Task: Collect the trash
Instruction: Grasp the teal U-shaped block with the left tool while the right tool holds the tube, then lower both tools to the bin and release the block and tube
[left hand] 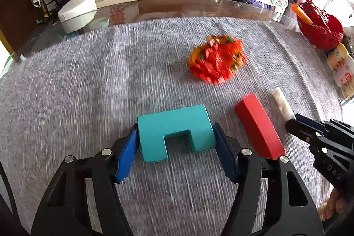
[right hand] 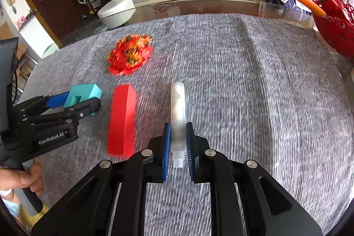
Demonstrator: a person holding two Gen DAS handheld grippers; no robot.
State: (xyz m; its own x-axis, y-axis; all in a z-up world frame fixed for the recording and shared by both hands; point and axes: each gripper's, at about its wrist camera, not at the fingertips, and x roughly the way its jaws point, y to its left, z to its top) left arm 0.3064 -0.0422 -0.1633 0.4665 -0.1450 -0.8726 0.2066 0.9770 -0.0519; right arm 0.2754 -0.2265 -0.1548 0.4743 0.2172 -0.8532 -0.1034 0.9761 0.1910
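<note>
My left gripper [left hand: 176, 136] is shut on a teal U-shaped block [left hand: 174, 132], its blue pads against both sides; both also show in the right wrist view, gripper [right hand: 73, 103] and block [right hand: 85, 94]. My right gripper [right hand: 178, 143] is shut on a clear plastic tube [right hand: 178, 112] with white filling and a threaded end; the tube also shows in the left wrist view [left hand: 282, 103]. A crumpled red-orange wrapper [left hand: 218, 59] [right hand: 130, 54] lies further out on the grey cloth. A red block [left hand: 258, 125] [right hand: 122, 118] lies between the grippers.
A red lattice basket [left hand: 318, 28] [right hand: 334, 25] holding an orange stick stands at the table's right edge, with packaged items [left hand: 340, 65] beside it. The glass table edge [left hand: 177, 8] runs behind the cloth; a cabinet and a white stool [left hand: 77, 11] stand beyond.
</note>
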